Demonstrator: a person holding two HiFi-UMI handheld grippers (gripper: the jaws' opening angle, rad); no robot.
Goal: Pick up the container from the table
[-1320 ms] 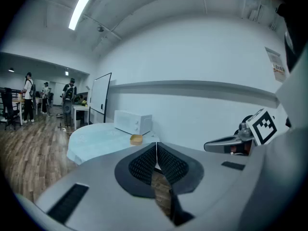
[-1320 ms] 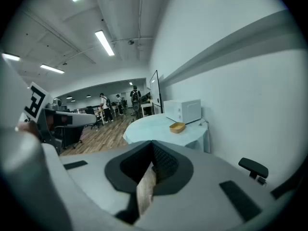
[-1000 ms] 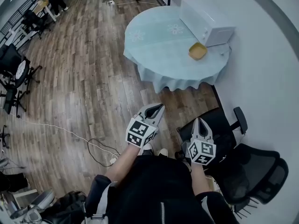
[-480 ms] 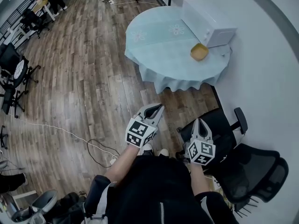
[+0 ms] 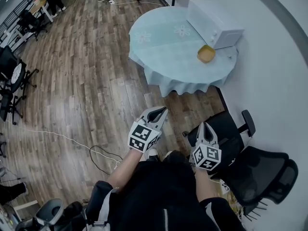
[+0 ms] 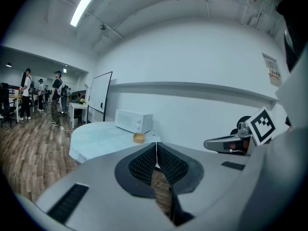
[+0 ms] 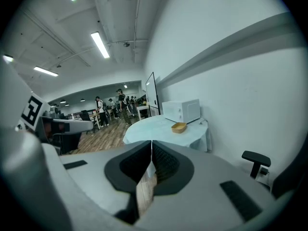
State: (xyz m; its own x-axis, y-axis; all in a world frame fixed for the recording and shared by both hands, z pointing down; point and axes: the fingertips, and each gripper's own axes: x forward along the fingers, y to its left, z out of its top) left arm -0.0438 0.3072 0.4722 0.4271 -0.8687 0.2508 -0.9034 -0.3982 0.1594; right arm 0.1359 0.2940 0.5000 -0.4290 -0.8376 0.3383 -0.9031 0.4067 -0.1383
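Note:
A small yellow container rests on a round table with a pale blue cloth, right in front of a white microwave. It shows far off as the container in the left gripper view and as the container in the right gripper view. My left gripper and right gripper hang well short of the table, over the wooden floor. Both are shut with nothing between the jaws, tips meeting in each gripper's own view, left gripper, right gripper.
Black office chairs stand close by my right side against the white wall. A white cable trails over the floor at left. More chairs and desks line the far left, with people standing at the far end of the room.
The table and the floor have slid slightly in the head view as I walk. Both grippers stay shut and hold their places before me.

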